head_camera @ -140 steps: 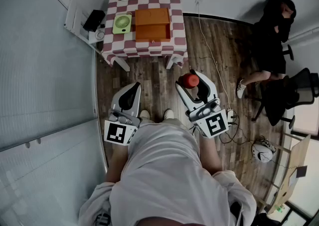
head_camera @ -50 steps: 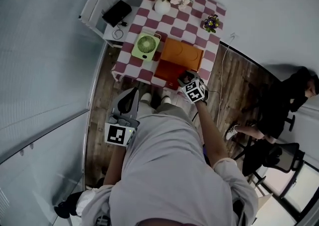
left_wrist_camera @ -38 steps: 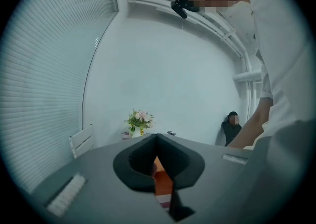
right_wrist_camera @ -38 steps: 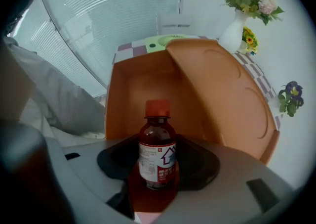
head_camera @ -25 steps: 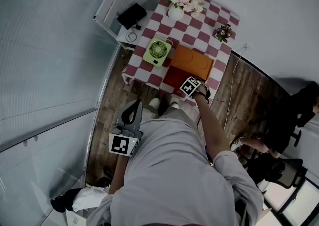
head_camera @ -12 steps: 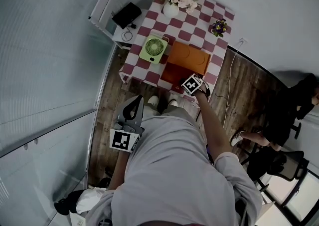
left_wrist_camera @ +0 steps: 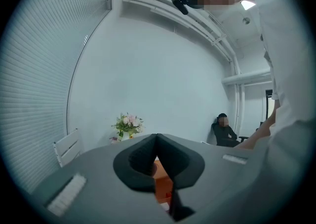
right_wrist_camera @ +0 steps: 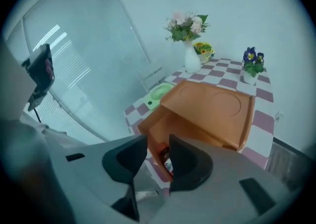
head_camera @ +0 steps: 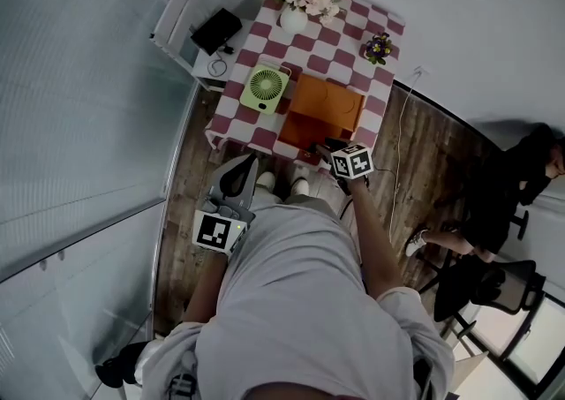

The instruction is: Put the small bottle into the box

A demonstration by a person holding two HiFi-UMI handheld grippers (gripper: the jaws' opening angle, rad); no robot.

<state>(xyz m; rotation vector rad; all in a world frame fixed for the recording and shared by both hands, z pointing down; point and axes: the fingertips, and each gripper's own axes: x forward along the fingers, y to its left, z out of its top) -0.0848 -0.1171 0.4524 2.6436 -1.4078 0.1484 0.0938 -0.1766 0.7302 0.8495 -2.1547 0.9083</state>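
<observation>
The orange box [head_camera: 323,105] stands open on the checkered table [head_camera: 311,47], its lid tilted back. In the right gripper view the small bottle [right_wrist_camera: 165,158] with a red cap lies inside the box [right_wrist_camera: 207,112], at its near side. My right gripper [right_wrist_camera: 158,137] hovers just in front of the box; its jaws are closing with a gap and nothing between them. In the head view it [head_camera: 328,150] sits at the table's near edge and hides the bottle. My left gripper [head_camera: 242,167] hangs low by my legs, jaws shut and empty [left_wrist_camera: 157,136].
A green fan [head_camera: 266,87] stands left of the box. A vase of flowers [head_camera: 295,14] and a small flower pot [head_camera: 378,47] are at the table's far side. A white rack [head_camera: 183,20] stands left of the table. A person [head_camera: 521,173] sits at the right.
My right gripper has pulled back from over the box to the table's near edge. The left gripper has stayed by my legs.
</observation>
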